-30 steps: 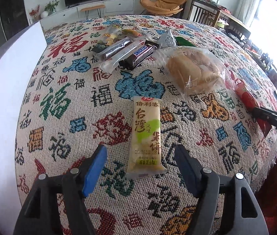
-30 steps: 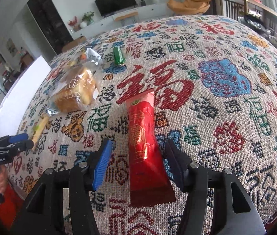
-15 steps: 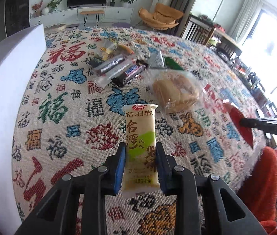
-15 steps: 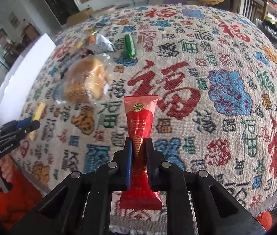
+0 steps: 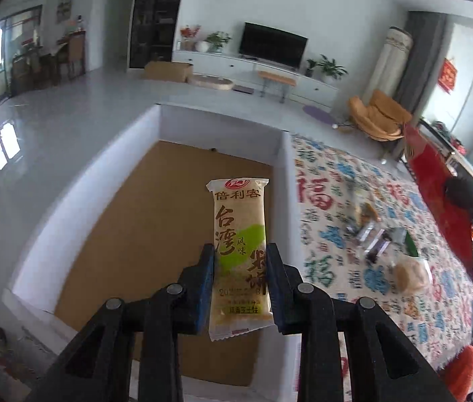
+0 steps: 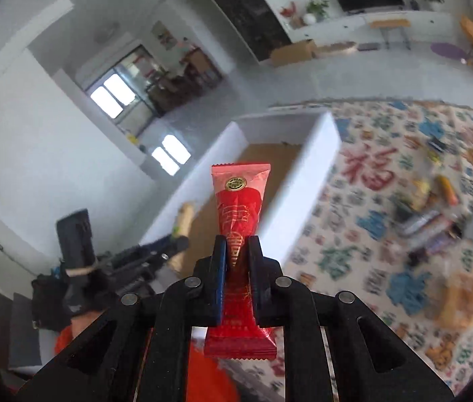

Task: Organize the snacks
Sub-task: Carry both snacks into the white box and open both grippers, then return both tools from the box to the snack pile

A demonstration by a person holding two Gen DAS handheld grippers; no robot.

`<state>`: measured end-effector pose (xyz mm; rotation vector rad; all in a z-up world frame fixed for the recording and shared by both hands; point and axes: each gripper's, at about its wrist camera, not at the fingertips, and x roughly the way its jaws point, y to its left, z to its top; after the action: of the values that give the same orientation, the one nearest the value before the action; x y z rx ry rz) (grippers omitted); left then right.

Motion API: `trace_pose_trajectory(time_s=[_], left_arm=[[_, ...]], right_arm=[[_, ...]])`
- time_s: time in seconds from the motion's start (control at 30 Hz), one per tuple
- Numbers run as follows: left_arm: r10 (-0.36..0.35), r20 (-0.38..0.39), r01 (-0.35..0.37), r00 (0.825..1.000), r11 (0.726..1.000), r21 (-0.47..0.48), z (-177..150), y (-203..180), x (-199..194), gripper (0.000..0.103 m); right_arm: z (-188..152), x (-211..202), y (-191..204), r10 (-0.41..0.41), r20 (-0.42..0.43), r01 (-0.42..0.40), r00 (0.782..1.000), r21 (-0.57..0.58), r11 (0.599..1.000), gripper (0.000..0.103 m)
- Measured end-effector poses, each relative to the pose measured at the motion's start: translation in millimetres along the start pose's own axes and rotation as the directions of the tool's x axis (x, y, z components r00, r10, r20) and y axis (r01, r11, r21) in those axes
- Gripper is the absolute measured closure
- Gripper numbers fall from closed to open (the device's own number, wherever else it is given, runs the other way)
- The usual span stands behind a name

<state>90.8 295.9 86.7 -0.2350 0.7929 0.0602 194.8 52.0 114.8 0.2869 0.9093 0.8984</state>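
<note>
Both snacks are now up in the air instead of lying on the cloth like a second ago, and both claws are now looking at the big white box with the brown cardboard floor [image 5: 156, 234] instead of the snack pile.

The left claw [image 5: 240, 261] is squeezing tight on the long yellow and green rice cracker packet [image 5: 239, 234], which is sticking straight out past the tips. The box is sitting right under and ahead of this claw, so the packet is hanging over the open box.

The right claw [image 6: 237, 254] is pinching hard on the shiny red snack packet [image 6: 240, 201]. The box is lying ahead of this claw and a bit lower, so this packet looks close to the box wall but not over the brown floor yet.

Off to the right of both claws, the rest of the snacks [image 5: 377, 241] are waiting on the colourful patterned cloth [image 5: 330, 227] covering the surface.

This probably means two snacks are nearly put away. Letting go over the box looks like the next job.
</note>
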Motion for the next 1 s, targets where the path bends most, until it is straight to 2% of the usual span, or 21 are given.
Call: trace_pose_trajectory(time_s=[0.03, 0.07, 0.1, 0.13, 0.17, 0.2, 0.27, 0.3, 0.37, 0.4, 0.43, 0.47, 0.53, 0.57, 0.63, 0.73, 0.8, 0.83, 0.9, 0.97, 1.0], left_arm=[[0.04, -0.005, -0.04, 0.999, 0.999, -0.005, 1.3, 9.9, 1.7, 0.07], [0.076, -0.012, -0.076, 0.997, 0.997, -0.014, 1.7, 18.6, 3.2, 0.058], [0.101, -0.014, -0.101, 0.995, 0.995, -0.026, 0.5, 25.7, 4.6, 0.05], [0.115, -0.007, -0.115, 0.993, 0.992, -0.044, -1.9, 31.9, 4.0, 0.037], [0.116, 0.006, -0.115, 0.993, 0.991, -0.062, -5.8, 36.0, 2.2, 0.03], [0.104, 0.015, -0.103, 0.994, 0.992, -0.075, -10.3, 36.2, -0.1, 0.028], [0.06, 0.02, -0.059, 0.998, 0.995, -0.081, -20.2, 26.6, -3.2, 0.025], [0.032, 0.017, -0.031, 0.999, 0.997, -0.07, -23.8, 16.9, -2.0, 0.025], [-0.045, 0.011, 0.045, 0.999, 0.999, -0.019, -33.2, -13.8, -1.7, 0.025], [-0.09, 0.004, 0.09, 0.996, 0.996, 0.017, -38.1, -34.3, -1.2, 0.025], [-0.135, -0.006, 0.135, 0.991, 0.989, 0.056, -44.6, -56.8, -0.7, 0.023], [-0.172, -0.018, 0.173, 0.985, 0.981, 0.088, -48.4, -78.4, 1.0, 0.019], [-0.242, -0.052, 0.247, 0.969, 0.959, 0.139, -60.6, -120.5, 8.9, 0.012], [-0.267, -0.074, 0.276, 0.961, 0.948, 0.159, -67.4, -141.1, 18.7, 0.009], [-0.273, -0.135, 0.295, 0.952, 0.939, 0.179, -82.7, -176.0, 46.6, 0.009], [-0.242, -0.217, 0.281, 0.946, 0.944, 0.173, -107.7, -215.0, 99.6, 0.009], [-0.209, -0.234, 0.254, 0.95, 0.949, 0.184, -116.2, -232.7, 130.6, 0.009], [-0.196, -0.233, 0.243, 0.953, 0.95, 0.196, -118.5, -239.5, 141.8, 0.009], [-0.175, -0.219, 0.225, 0.96, 0.947, 0.23, -119.8, -253.7, 161.5, 0.009], [-0.143, -0.217, 0.201, 0.965, 0.941, 0.273, -117.4, -264.4, 180.2, 0.009], [-0.12, -0.219, 0.182, 0.968, 0.939, 0.292, -116.7, -265.7, 188.3, 0.009]], right_arm=[[11.6, 17.3, 11.2, 0.037, 0.001, -0.037, 0.999, 0.001, 0.999, 0.082], [21.6, 32.2, 19.4, 0.044, 0.002, -0.044, 0.999, 0.001, 0.999, 0.079], [27.9, 40.4, 25.0, 0.039, 0.017, -0.039, 0.999, 0.0, 0.999, 0.066], [31.4, 42.3, 26.9, 0.035, 0.04, -0.035, 0.999, 0.003, 0.999, 0.054], [32.9, 40.4, 27.0, 0.03, 0.065, -0.03, 0.997, 0.003, 1.0, 0.051], [31.3, 34.9, 24.0, 0.023, 0.088, -0.023, 0.996, -0.005, 1.0, 0.05], [18.3, 18.3, 10.8, -0.025, 0.131, 0.03, 0.991, -0.04, 0.999, 0.04], [9.0, 8.8, 0.6, -0.075, 0.153, 0.086, 0.985, -0.061, 0.994, 0.035], [-18.4, -8.8, -29.5, -0.213, 0.186, 0.233, 0.959, -0.096, 0.968, 0.034], [-34.3, -17.1, -49.4, -0.292, 0.197, 0.317, 0.936, -0.107, 0.942, 0.034], [-51.3, -25.6, -72.5, -0.381, 0.204, 0.408, 0.902, -0.113, 0.906, 0.034], [-68.9, -34.5, -100.9, -0.478, 0.202, 0.503, 0.855, -0.103, 0.858, 0.034], [-103.7, -55.9, -155.5, -0.617, 0.169, 0.632, 0.768, -0.051, 0.773, 0.034], [-118.7, -69.8, -179.7, -0.663, 0.154, 0.672, 0.733, -0.013, 0.74, 0.034], [-151.0, -101.8, -221.4, -0.738, 0.129, 0.736, 0.662, 0.073, 0.673, 0.034], [-179.2, -142.3, -264.7, -0.809, 0.088, 0.789, 0.581, 0.185, 0.586, 0.034], [-186.3, -158.3, -293.4, -0.84, 0.045, 0.81, 0.54, 0.241, 0.534, 0.034], [-187.3, -164.1, -302.3, -0.848, 0.026, 0.816, 0.529, 0.26, 0.517, 0.034], [-186.1, -169.4, -322.1, -0.856, -0.014, 0.823, 0.516, 0.285, 0.492, 0.033], [-182.9, -168.3, -338.7, -0.858, -0.046, 0.827, 0.512, 0.297, 0.478, 0.03], [-180.1, -168.1, -345.9, -0.857, -0.026, 0.82, 0.514, 0.309, 0.482, 0.026]])
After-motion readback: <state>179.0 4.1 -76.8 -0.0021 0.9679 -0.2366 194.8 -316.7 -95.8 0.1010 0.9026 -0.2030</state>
